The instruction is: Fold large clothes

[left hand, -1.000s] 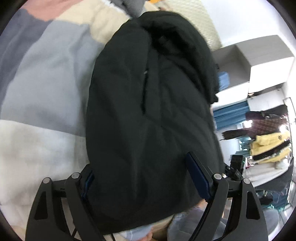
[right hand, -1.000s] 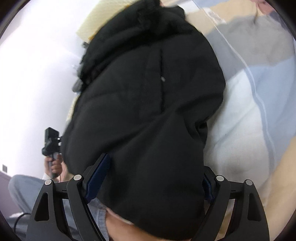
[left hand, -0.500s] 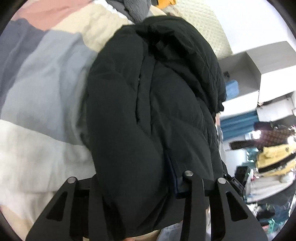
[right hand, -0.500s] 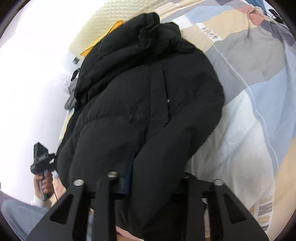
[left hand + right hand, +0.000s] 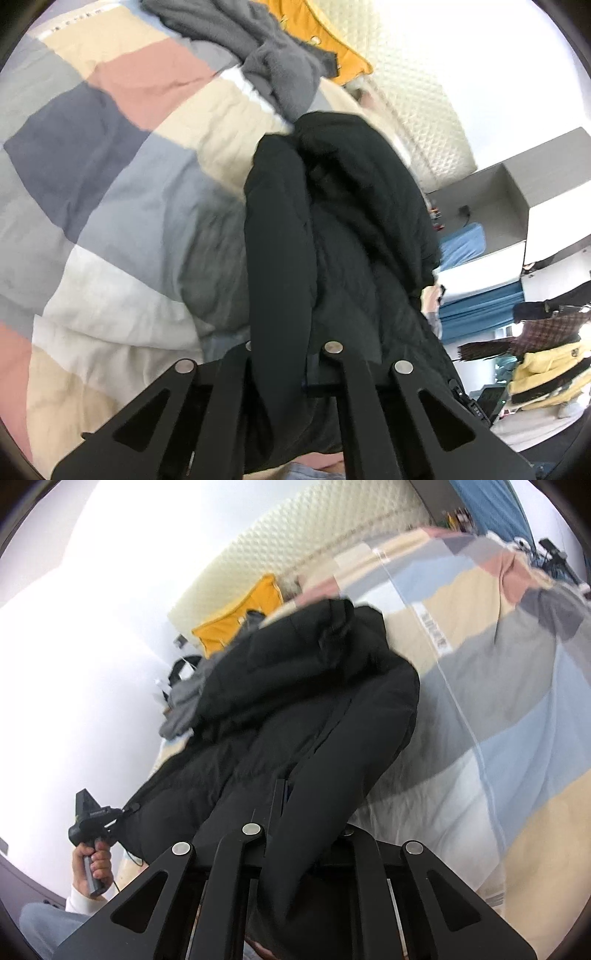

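I have both tools clamped on the black quilted puffer jacket [image 5: 343, 258]. My left gripper [image 5: 291, 354] is closed tight on a thick fold of its near edge, fabric bunched between the 2 black fingers. My right gripper [image 5: 295, 827] is likewise pinched shut on the near edge, a padded ridge running up out of the jaws. The jacket lies lengthwise on the colour-block patchwork quilt [image 5: 110, 155], its near end raised at my grippers. At its far end sit a grey fleece garment [image 5: 273, 70] and an orange cloth [image 5: 236, 616], beside the cream quilted headboard [image 5: 417, 99].
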